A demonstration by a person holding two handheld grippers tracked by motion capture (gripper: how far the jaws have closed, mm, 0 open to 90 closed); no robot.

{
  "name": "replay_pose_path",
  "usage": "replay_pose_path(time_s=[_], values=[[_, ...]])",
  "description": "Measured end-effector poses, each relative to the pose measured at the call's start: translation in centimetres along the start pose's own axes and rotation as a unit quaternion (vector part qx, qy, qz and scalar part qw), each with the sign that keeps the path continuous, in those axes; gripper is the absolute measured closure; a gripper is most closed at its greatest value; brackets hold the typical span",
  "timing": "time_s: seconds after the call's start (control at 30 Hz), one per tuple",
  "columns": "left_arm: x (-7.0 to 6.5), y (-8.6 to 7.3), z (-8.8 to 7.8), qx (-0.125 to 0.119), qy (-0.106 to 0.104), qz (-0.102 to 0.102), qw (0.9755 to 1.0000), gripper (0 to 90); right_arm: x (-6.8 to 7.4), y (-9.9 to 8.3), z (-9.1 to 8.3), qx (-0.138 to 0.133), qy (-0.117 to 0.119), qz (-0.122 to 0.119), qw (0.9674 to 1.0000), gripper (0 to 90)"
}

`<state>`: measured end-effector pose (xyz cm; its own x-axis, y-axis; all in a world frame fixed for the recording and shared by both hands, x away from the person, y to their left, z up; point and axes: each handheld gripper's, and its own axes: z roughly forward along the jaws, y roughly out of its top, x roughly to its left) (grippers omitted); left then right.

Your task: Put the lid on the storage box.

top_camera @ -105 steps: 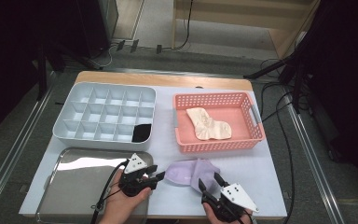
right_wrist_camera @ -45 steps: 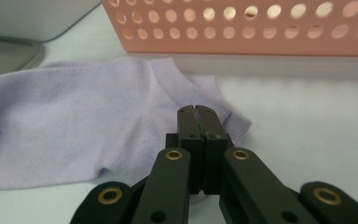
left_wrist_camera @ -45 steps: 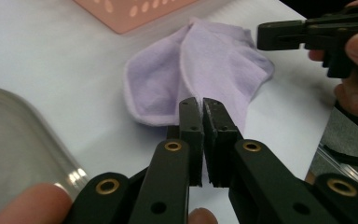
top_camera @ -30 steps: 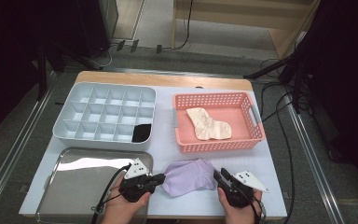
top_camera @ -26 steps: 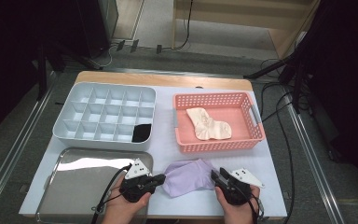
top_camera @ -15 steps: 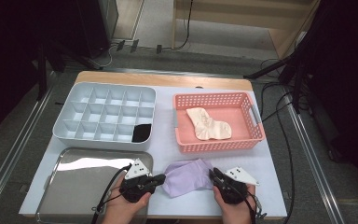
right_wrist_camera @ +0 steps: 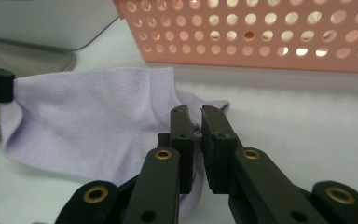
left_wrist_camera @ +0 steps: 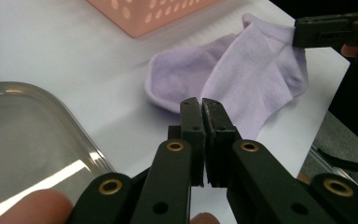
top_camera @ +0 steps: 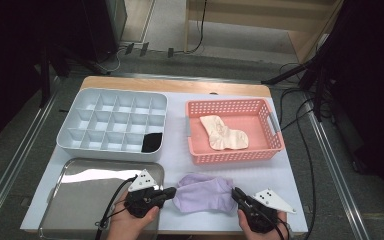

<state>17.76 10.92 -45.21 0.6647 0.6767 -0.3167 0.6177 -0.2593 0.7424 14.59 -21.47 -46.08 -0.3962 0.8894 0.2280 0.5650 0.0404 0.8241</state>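
Purple sock [top_camera: 204, 192] on white table [top_camera: 175, 155], just in front of pink basket [top_camera: 233, 131], right of steel tray [top_camera: 87, 190].

Left gripper [top_camera: 171, 191]: jaws pinched together on sock's left edge. Right gripper [top_camera: 236, 193]: jaws have just been closing, now nipping fabric at sock's right edge.

Progress, judged: both ends gripped, sock slightly tented between; lift and carry toward basket not done. Cream sock [top_camera: 223, 133] already in basket.

Both hands low at near edge, grippers pointing inward at sock. Grey divided organizer [top_camera: 114, 124] left of basket, farther back.
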Motion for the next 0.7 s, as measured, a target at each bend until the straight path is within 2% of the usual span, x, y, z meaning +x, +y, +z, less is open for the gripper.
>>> replay_pose_path(time_s=[0.1,0.2,0.27,0.37,0.43,0.47,0.5,0.57,0.67,0.7], values=[[0.2,-0.2,0.3,0.005,0.001,-0.001,1.0,88.7,-0.1,-0.3,-0.3,0.006,-0.001,-0.004,1.0,84.3],[0.4,-0.7,1.1,0.018,0.001,-0.008,0.9998,85.5,-1.3,-1.5,0.7,0.046,-0.02,-0.004,0.9987,80.4],[0.6,-1.0,1.6,0.019,0.008,-0.008,0.9998,80.7,-1.8,-1.8,0.9,0.037,-0.023,0.01,0.999,77.7],[0.9,-0.9,1.5,0.002,0.014,-0.013,0.9998,75.5,-2.3,-1.7,0.5,0.009,-0.033,0.017,0.9993,76.8],[1.1,-0.8,1.6,-0.007,0.017,-0.018,0.9997,71.8,-2.7,-1.7,0.4,0.001,-0.044,0.027,0.9987,76.0],[1.1,-0.8,1.6,-0.007,0.017,-0.018,0.9997,69.6,-2.7,-1.7,0.4,0.001,-0.044,0.027,0.9987,76.0],[1.2,-0.7,1.7,-0.007,0.024,-0.019,0.9995,68.2,-3.0,-1.9,0.7,0.008,-0.041,0.04,0.9983,73.5],[1.2,-0.6,1.8,-0.008,0.025,-0.019,0.9995,66.4,-3.0,-2.0,1.0,0.015,-0.033,0.046,0.9983,72.2],[1.4,-0.3,2.0,-0.015,0.033,-0.027,0.9989,64.8,-2.6,-1.9,1.2,0.019,-0.028,0.047,0.9983,71.1],[1.4,-0.1,2.0,-0.019,0.035,-0.03,0.9987,64.5,-2.4,-1.9,1.3,0.02,-0.02,0.046,0.9985,70.3]])
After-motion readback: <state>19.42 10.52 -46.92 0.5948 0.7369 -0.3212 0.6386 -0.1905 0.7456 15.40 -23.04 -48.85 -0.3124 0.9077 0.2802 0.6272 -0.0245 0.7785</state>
